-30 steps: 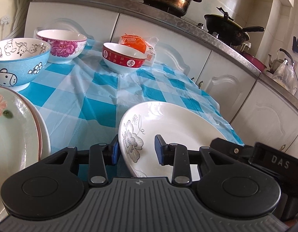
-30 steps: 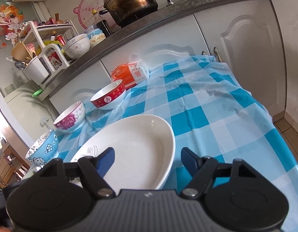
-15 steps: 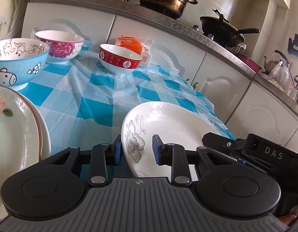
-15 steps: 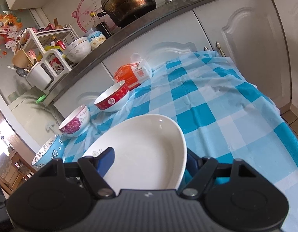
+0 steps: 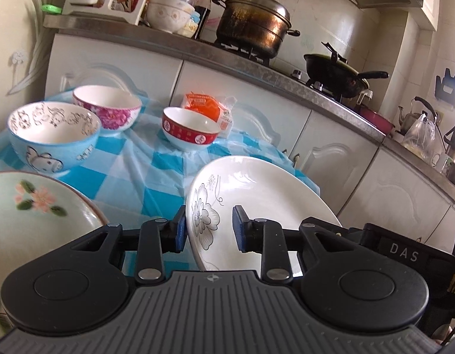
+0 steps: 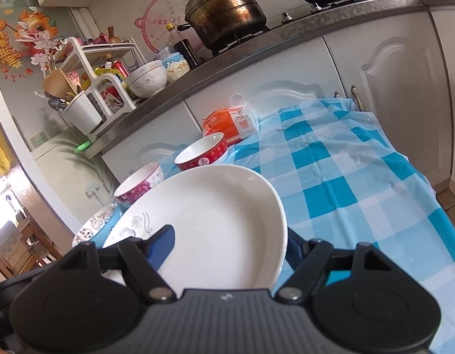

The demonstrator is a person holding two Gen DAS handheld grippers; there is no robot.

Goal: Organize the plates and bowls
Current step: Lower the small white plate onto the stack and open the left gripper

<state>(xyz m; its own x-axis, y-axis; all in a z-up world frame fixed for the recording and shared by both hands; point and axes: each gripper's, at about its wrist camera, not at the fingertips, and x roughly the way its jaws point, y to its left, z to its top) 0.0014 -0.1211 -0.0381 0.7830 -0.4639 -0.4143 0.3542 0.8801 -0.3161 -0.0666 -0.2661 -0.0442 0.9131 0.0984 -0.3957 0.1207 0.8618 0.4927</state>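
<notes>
Both grippers hold one white plate [image 5: 257, 194] with a grey flower print, lifted clear of the blue-checked tablecloth [image 6: 345, 177] and tilted. The left gripper [image 5: 209, 233] is clamped on the plate's flower-printed rim, one blue pad on each face; its jaws have just been closing on that rim. The right gripper [image 6: 227, 247] straddles the opposite rim, one finger over the plate's upper face and the other beneath, pads bearing on the plate.

Step in hand: transfer of the white plate, judged to be headed for the stacked green floral plate [image 5: 35, 215] at the table's near left edge.

Three bowls stand along the far edge of the table: a blue cartoon bowl [image 5: 53, 138], a pink floral bowl [image 5: 108, 112] just behind it, and a red bowl [image 5: 190, 131] in front of an orange packet [image 5: 206, 106].

The next move calls for:
- carrying the plate sideways toward the stack with both grips kept level with each other;
- flattening the tilt before lowering;
- centring the plate over the green floral plate, then releasing both grips only once it rests.
</notes>
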